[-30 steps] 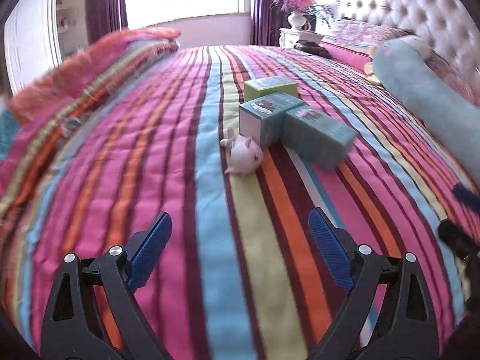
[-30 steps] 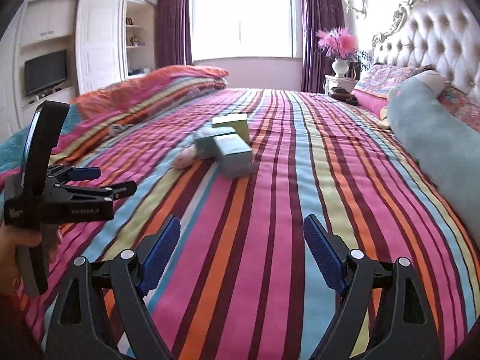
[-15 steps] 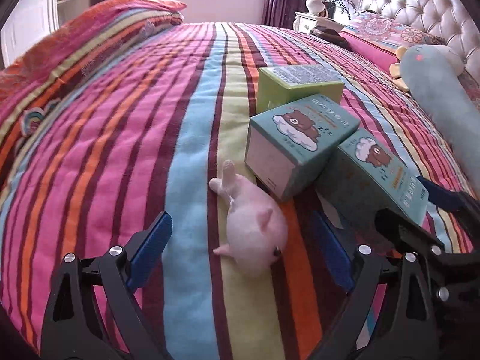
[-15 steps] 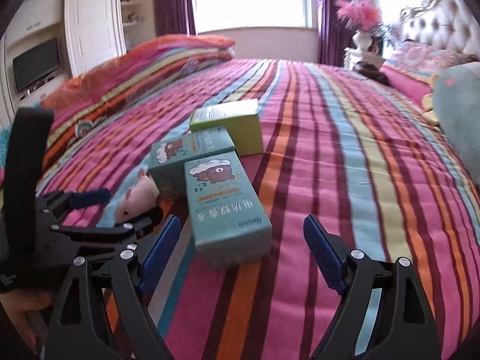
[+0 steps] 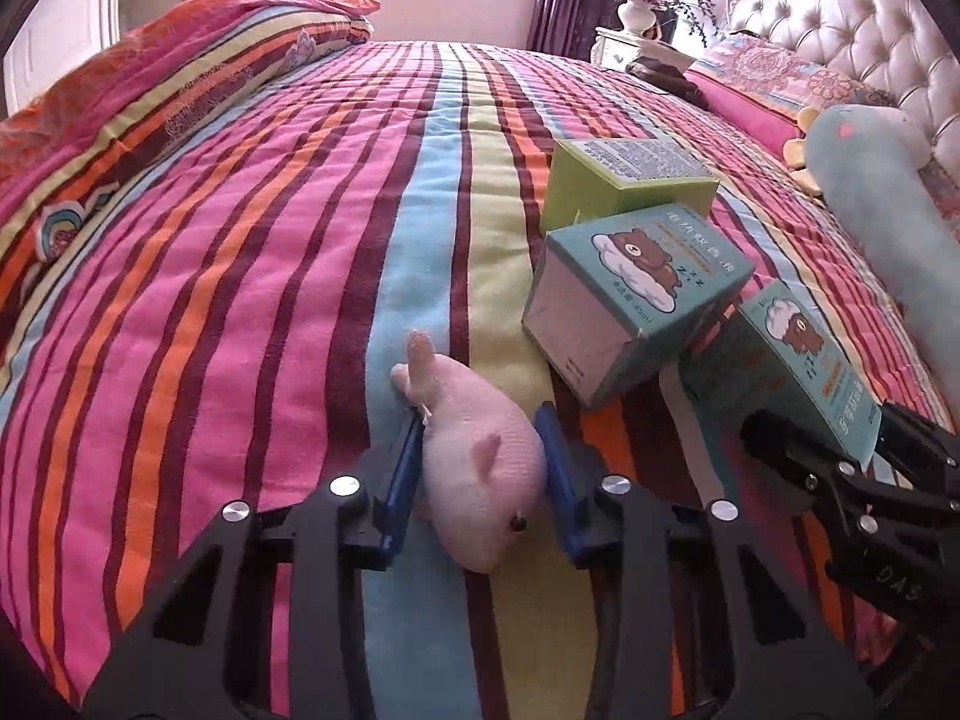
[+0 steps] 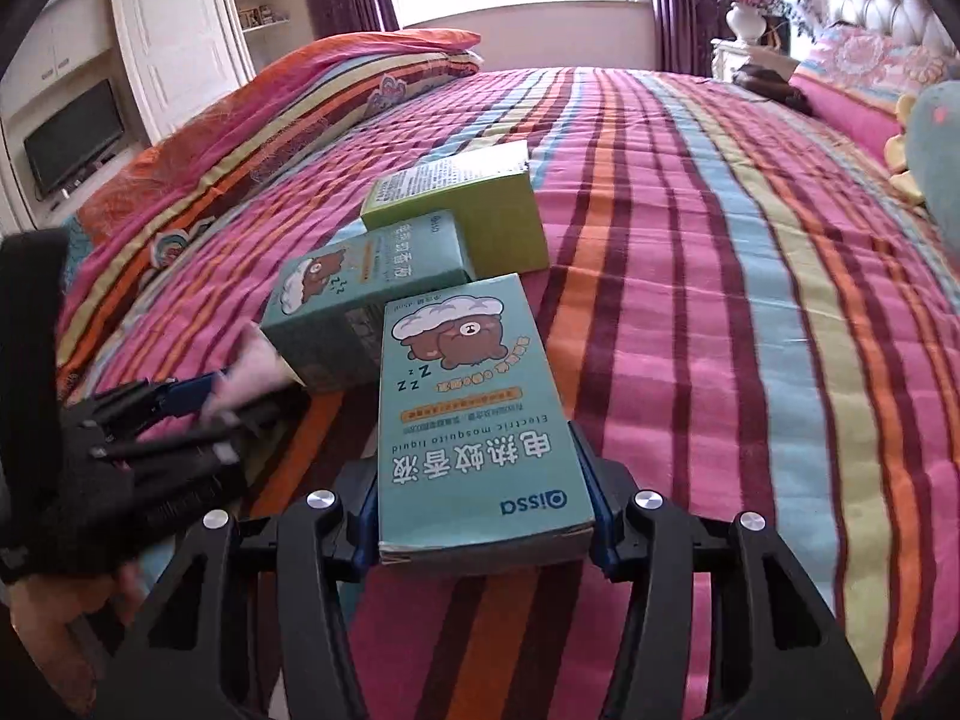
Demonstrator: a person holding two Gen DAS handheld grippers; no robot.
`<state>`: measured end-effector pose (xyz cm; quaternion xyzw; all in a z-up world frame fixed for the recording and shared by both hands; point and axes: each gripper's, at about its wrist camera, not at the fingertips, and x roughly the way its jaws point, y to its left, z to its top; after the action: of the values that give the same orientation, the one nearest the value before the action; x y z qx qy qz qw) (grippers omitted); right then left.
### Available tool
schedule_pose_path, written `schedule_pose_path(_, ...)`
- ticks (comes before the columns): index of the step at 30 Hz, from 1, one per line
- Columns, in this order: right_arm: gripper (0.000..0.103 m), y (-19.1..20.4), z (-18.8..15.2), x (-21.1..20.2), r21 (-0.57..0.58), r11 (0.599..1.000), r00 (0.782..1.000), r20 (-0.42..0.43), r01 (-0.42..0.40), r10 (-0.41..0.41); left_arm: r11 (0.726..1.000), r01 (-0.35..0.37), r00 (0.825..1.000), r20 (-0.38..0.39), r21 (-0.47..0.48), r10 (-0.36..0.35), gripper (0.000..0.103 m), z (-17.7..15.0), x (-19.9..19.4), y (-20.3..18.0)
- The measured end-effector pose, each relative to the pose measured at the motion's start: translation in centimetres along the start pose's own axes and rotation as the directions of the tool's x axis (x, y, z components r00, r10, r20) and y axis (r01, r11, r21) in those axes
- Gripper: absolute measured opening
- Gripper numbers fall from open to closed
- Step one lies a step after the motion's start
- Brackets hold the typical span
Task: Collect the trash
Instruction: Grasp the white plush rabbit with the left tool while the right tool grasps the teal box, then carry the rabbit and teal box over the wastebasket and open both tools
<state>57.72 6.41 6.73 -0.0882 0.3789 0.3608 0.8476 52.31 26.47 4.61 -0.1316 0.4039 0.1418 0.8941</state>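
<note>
A small pink plush animal (image 5: 480, 468) lies on the striped bedspread. My left gripper (image 5: 480, 456) is shut on it, blue pads against both its sides. A teal mosquito-liquid box with a bear picture (image 6: 474, 414) lies flat on the bed, and my right gripper (image 6: 480, 480) is shut on its near end. That box also shows in the left wrist view (image 5: 804, 366). A second teal bear box (image 5: 636, 294) and a green box (image 5: 624, 180) lie just beyond. The left gripper also shows in the right wrist view (image 6: 198, 396), at the left.
The striped bedspread (image 5: 240, 276) covers a wide bed. A folded striped quilt (image 6: 312, 102) lies along the left edge. A long blue plush pillow (image 5: 882, 204) and a tufted headboard (image 5: 864, 42) are at the right. A nightstand with a vase (image 5: 636, 18) stands beyond.
Both grippers moved forward and closed: the left on the pink plush, the right on the near teal box. Both were open half a second ago.
</note>
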Motion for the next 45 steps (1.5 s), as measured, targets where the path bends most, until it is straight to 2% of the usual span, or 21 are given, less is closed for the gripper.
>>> schedule_pose_path(5,0.05,-1.0,-1.0,-0.1,0.036,0.999,1.0,0.006,-0.01,0.01,1.0,0.023,1.0,0.007,0.002,-0.023,0.035,-0.4,-0.4,0.3)
schedule_pose_path(8,0.05,-0.4,-0.8,-1.9,0.053,0.999,1.0,0.02,0.006,-0.007,0.998,0.057,0.998,0.028,-0.023,-0.057,0.034,-1.2,-1.5,0.8)
schedule_pose_path(10,0.05,0.0,-2.2,-3.1,0.079,0.997,0.999,0.032,0.009,-0.012,0.996,0.081,0.996,0.039,-0.044,-0.079,0.034,-2.1,-2.5,1.2)
schedule_pose_path(15,0.05,1.2,-7.7,-8.1,0.119,0.992,0.996,0.084,-0.028,0.018,0.984,0.165,0.986,0.045,-0.07,-0.162,0.034,-6.4,-6.2,1.5)
schedule_pose_path(18,0.05,1.8,-11.4,-10.6,0.166,0.982,0.993,0.092,-0.089,0.074,0.963,0.247,0.967,0.086,-0.106,-0.239,0.034,-9.3,-9.6,2.2)
schedule_pose_path(19,0.05,2.0,-12.4,-12.2,0.183,0.976,0.988,0.12,-0.114,0.093,0.96,0.259,0.964,0.091,-0.102,-0.25,0.034,-10.4,-10.6,2.1)
schedule_pose_path(21,0.05,2.7,-14.3,-15.0,0.182,0.976,0.985,0.146,-0.121,0.095,0.961,0.266,0.962,0.091,-0.073,-0.259,0.034,-13.0,-12.6,1.7)
schedule_pose_path(25,0.049,4.8,-19.7,-19.9,0.188,0.969,0.977,0.168,-0.16,0.129,0.949,0.314,0.945,0.106,-0.018,-0.311,0.034,-17.6,-17.1,1.0)
schedule_pose_path(32,0.05,10.3,-32.9,-30.4,0.182,0.954,0.969,0.12,-0.237,0.218,0.926,0.369,0.923,0.091,0.075,-0.375,0.034,-28.4,-26.6,1.0)
schedule_pose_path(36,0.05,13.2,-40.1,-35.1,0.197,0.95,0.97,0.018,-0.242,0.243,0.919,0.377,0.924,0.021,0.115,-0.382,0.034,-35.5,-31.1,1.4)
schedule_pose_path(39,0.05,14.7,-45.2,-35.5,0.227,0.953,0.97,-0.091,-0.201,0.226,0.922,0.37,0.928,-0.094,0.115,-0.361,0.034,-41.3,-32.0,1.0)
schedule_pose_path(40,0.05,15.1,-46.8,-35.0,0.245,0.952,0.968,-0.125,-0.183,0.218,0.921,0.373,0.924,-0.131,0.115,-0.358,0.034,-42.7,-31.8,0.7)
schedule_pose_path(42,0.05,15.6,-49.9,-32.9,0.293,0.946,0.959,-0.198,-0.139,0.202,0.914,0.397,0.897,-0.248,0.085,-0.366,0.034,-46.5,-30.0,0.0)
schedule_pose_path(43,0.05,15.7,-51.2,-31.9,0.324,0.936,0.948,-0.234,-0.136,0.218,0.914,0.398,0.876,-0.327,0.077,-0.354,0.034,-48.6,-28.3,-0.6)
schedule_pose_path(45,0.05,16.4,-53.6,-29.7,0.37,0.919,0.913,-0.312,-0.137,0.262,0.928,0.365,0.858,-0.414,0.077,-0.304,0.034,-51.3,-25.7,-1.4)
